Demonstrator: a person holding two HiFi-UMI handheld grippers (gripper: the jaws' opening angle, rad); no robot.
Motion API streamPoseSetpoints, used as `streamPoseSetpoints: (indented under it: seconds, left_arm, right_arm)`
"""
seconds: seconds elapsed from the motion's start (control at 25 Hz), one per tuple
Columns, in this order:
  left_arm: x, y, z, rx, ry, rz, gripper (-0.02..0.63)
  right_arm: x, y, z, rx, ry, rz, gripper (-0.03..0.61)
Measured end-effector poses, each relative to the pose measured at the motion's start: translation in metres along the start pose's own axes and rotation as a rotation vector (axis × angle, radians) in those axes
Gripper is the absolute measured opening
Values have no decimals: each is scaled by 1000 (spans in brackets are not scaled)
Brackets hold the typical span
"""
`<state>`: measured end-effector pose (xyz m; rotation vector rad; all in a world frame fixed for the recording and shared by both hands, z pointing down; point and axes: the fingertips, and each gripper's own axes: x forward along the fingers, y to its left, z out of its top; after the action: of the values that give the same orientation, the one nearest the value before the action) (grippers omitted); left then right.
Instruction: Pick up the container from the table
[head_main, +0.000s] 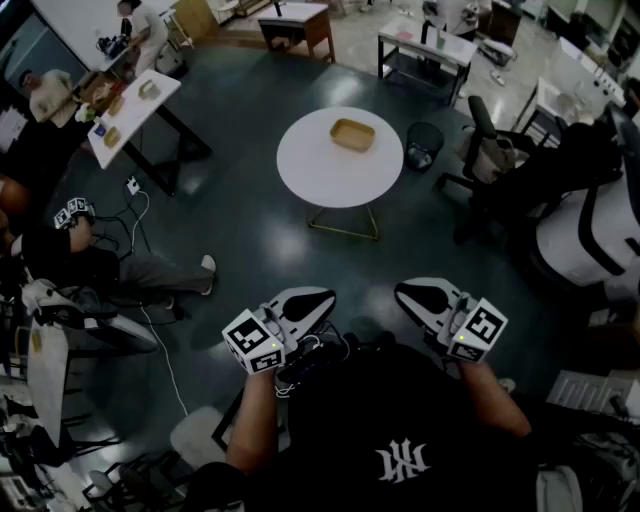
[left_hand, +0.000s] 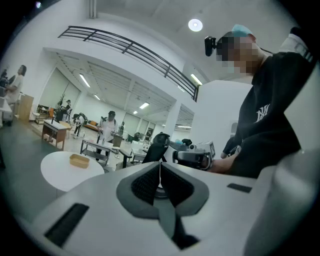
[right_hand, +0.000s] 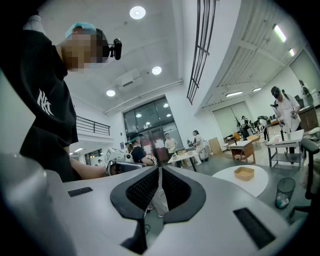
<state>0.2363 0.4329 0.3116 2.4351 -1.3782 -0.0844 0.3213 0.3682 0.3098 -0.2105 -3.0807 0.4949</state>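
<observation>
Around the room
A black mesh wastebasket (head_main: 424, 145) stands near a black office chair (head_main: 488, 150); a white rectangular desk (head_main: 135, 115) sits well apart.

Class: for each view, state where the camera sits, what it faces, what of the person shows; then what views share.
Head view: on the head, looking steeply down; left tool, right tool, forearms, round table.
Left gripper view: on the left tool, along its shut jaws; right tool, person's torso.
Right gripper view: on the right tool, along shut jaws; left tool, torso.
Shared: container on the table.
</observation>
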Motion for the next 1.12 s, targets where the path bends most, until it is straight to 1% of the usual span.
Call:
streamPoseSetpoints:
  seconds: [0.2,0.36,0.6,0.84,1.12]
  left_arm:
    - [-5,-3,-6,0,6,-5,3]
    - [-11,0,-7,-3,8,13,3]
    - [-14,4,-2,1,1,17,3]
    - [-7,8,-5,-5,12,11,3]
    - [-4,13,3,2,7,19,3]
  right_arm:
    - [-4,0,-7,12,-8,-15,48]
    - [-4,1,-8,16,-10,-13,48]
    - [2,-1,-6,13,-15,-14,48]
    - [1,-9,2,30,-73,-19,49]
    - [0,-14,5,10,-53,-16,48]
